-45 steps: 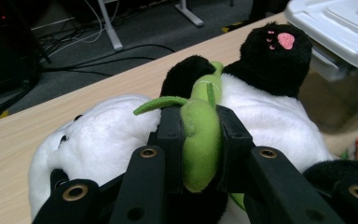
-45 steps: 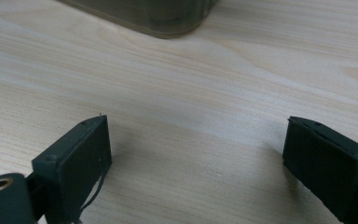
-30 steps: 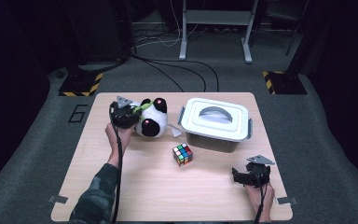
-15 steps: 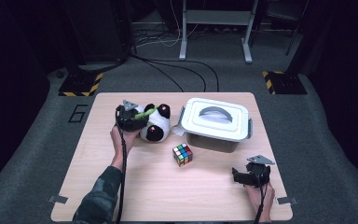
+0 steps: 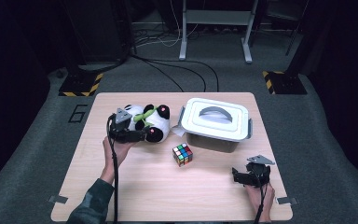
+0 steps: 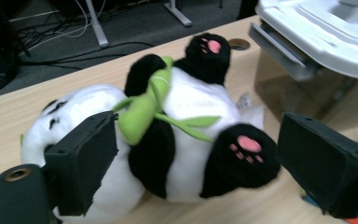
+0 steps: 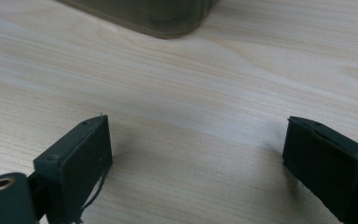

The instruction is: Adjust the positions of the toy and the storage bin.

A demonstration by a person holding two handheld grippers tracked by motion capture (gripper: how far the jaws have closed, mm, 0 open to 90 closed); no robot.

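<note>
A black-and-white panda plush (image 5: pixel 150 122) with a green bamboo sprig lies on its back at the table's back left. My left gripper (image 5: pixel 142 136) is at its near left side, pointing right. In the left gripper view the panda (image 6: pixel 186 107) lies in the gap of my left gripper (image 6: pixel 200 144). The jaws have just been opening and now stand wide, with the pads off the plush. My right gripper (image 5: pixel 235 175) rests at the front right, and the right gripper view shows it (image 7: pixel 196 140) open over bare wood.
A white lidded box (image 5: pixel 216 122) with a grey handle stands right of the panda, and its base (image 7: pixel 158 18) lies ahead of the right jaws. A colourful puzzle cube (image 5: pixel 182 154) sits mid-table. The wooden table (image 5: pixel 168 196) stands on grey carpet with cables beyond.
My left gripper has come from the panda's far left side toward the near side, and its jaws have spread. The right gripper, cube and box have not moved.
</note>
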